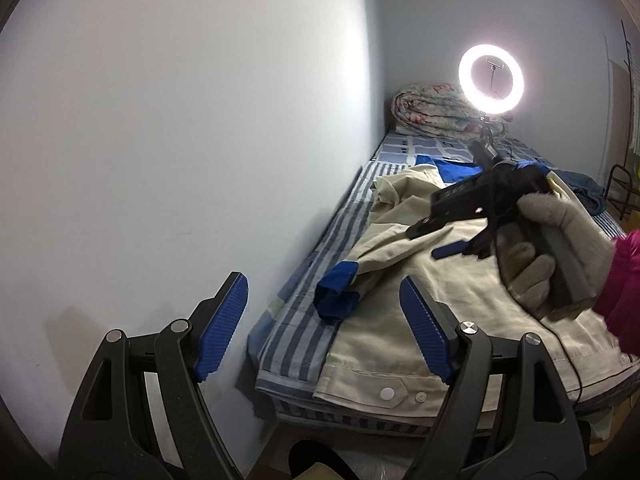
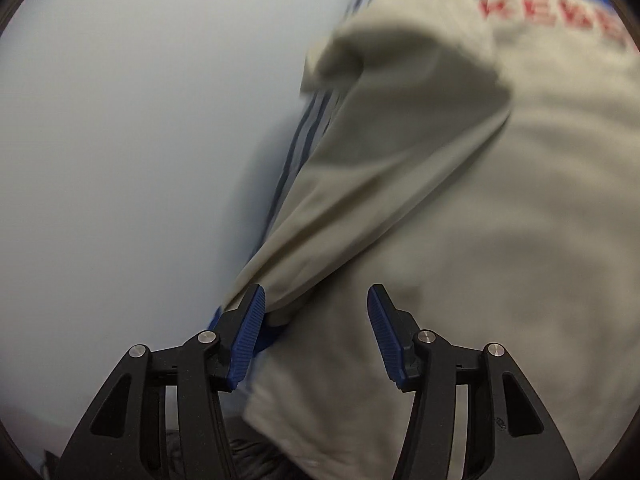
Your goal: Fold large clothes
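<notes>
Beige cotton work jacket w/ blue cuffs (image 1: 420, 292) lies flat on striped bed sheet (image 1: 304, 320). Both claws, left gripper (image 1: 324, 328) and right gripper (image 2: 316, 336), wide, holding nothing. Soft, floppy, light; grab sleeve cuff (image 1: 336, 292) or hem.

Left wrist view: sharp, strong fisheye bending at edges, dark vignette corners; ring light (image 1: 491, 79) blown out with halo glare on the wall (image 1: 180, 120). Right wrist view: heavy motion blur over the jacket (image 2: 500, 220), red lettering smeared, soft shadow under its raised fold; illumination dimmer, even.
</notes>
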Demonstrator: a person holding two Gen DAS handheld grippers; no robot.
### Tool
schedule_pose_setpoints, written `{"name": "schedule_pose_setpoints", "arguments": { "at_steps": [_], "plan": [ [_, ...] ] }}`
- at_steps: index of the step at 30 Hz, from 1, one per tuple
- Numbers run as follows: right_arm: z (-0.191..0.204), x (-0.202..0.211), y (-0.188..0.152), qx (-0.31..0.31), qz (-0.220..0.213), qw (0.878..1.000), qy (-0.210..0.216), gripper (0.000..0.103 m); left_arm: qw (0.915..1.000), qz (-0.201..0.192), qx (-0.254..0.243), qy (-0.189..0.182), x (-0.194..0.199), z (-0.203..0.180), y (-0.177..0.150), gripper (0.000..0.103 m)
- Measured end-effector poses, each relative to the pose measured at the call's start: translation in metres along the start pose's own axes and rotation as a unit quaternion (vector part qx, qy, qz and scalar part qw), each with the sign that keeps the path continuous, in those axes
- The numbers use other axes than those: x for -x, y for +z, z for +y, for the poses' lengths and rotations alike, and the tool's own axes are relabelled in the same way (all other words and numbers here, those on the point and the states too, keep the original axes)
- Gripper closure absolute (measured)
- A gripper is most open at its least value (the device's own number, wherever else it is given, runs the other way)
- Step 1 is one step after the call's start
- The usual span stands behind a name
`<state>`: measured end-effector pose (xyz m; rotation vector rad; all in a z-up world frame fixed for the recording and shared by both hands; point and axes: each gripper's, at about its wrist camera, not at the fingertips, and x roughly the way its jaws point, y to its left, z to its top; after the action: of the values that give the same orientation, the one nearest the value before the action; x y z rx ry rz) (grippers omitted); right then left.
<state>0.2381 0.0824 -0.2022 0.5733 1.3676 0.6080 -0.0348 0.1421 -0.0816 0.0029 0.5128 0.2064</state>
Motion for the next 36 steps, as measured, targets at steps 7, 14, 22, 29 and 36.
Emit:
{"name": "schedule_pose_setpoints", "arguments": {
  "at_steps": [7, 14, 22, 29, 36],
  "plan": [
    [-0.002, -0.032, 0.01, -0.09, -0.003, 0.995, 0.036, 0.036, 1.0, -0.002, 0.007, 0.002, 0.002, 0.004, 0.0, 0.022],
    [0.011, -0.039, 0.004, -0.102, 0.01, 0.994, 0.049, 0.097, 1.0, -0.002, 0.007, 0.002, 0.0, 0.004, -0.001, 0.022],
    [0.053, 0.019, -0.018, -0.042, -0.013, 0.99, 0.137, 0.1, 0.9997, -0.012, 0.016, 0.012, 0.006, 0.009, 0.001, 0.022],
    [-0.004, 0.038, -0.064, -0.011, 0.024, 1.0, -0.012, 0.095, 0.9996, 0.015, 0.022, -0.009, -0.003, 0.007, 0.0, 0.022],
    [-0.021, 0.063, -0.069, 0.041, 0.006, 0.998, -0.052, 0.08, 0.9918, 0.092, 0.048, -0.075, -0.03, 0.005, -0.011, 0.022]
  ]
}}
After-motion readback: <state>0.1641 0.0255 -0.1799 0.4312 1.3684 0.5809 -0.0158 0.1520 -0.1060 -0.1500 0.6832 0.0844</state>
